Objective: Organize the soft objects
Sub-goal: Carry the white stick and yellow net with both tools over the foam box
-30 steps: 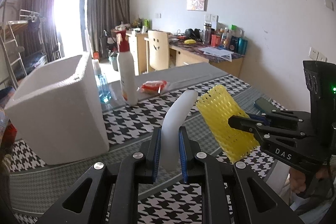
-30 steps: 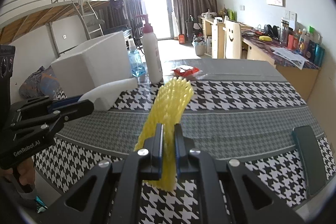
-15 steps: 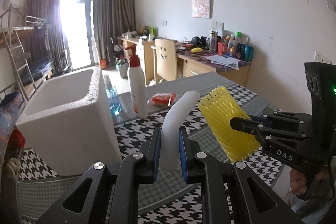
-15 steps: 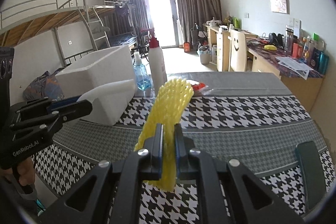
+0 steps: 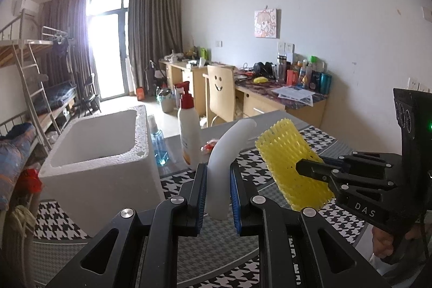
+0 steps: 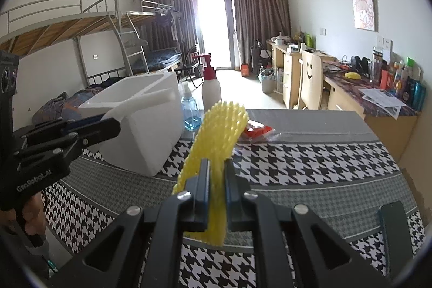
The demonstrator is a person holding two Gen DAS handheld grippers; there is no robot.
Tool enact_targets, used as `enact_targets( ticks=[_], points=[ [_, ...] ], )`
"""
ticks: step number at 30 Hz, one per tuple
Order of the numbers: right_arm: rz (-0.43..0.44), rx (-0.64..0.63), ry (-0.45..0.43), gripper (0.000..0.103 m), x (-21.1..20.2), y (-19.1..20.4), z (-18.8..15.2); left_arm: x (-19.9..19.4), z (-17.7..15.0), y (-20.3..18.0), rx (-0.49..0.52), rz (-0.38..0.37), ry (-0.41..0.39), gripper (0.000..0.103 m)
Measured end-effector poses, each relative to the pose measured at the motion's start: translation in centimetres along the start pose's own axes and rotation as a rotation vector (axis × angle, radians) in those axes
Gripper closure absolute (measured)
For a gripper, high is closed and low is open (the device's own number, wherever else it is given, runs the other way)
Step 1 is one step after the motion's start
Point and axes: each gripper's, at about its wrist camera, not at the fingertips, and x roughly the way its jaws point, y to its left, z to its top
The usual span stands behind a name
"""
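Observation:
My left gripper (image 5: 218,192) is shut on a white foam sheet (image 5: 229,150) that curves up and to the right, held above the table. My right gripper (image 6: 216,190) is shut on a yellow foam net sleeve (image 6: 217,134), also held in the air. In the left wrist view the yellow sleeve (image 5: 290,163) and right gripper (image 5: 307,170) are to the right of the white foam. A white styrofoam box (image 5: 100,153) stands open at the left; it also shows in the right wrist view (image 6: 145,126), with the left gripper (image 6: 108,127) and white foam (image 6: 140,101) in front of it.
A white pump bottle with a red top (image 5: 189,131), a blue sanitizer bottle (image 5: 158,145) and a red packet (image 6: 256,130) stand behind on the houndstooth tablecloth (image 6: 310,163). A dark phone-like slab (image 6: 395,231) lies at the right edge. Desks and a bunk bed are beyond.
Both grippers have risen with their foam pieces still held; the box and bottles now sit lower in both views and the box's open top shows.

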Motion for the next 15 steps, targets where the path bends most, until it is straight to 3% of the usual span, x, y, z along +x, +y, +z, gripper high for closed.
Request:
enact_targets(
  ticks=[15],
  points=[
    [0.006, -0.036, -0.042, 0.091, -0.4, 2.1, 2.2, -1.1, 1.5, 1.8, -0.029, 0.037, -0.049, 0.085]
  ],
)
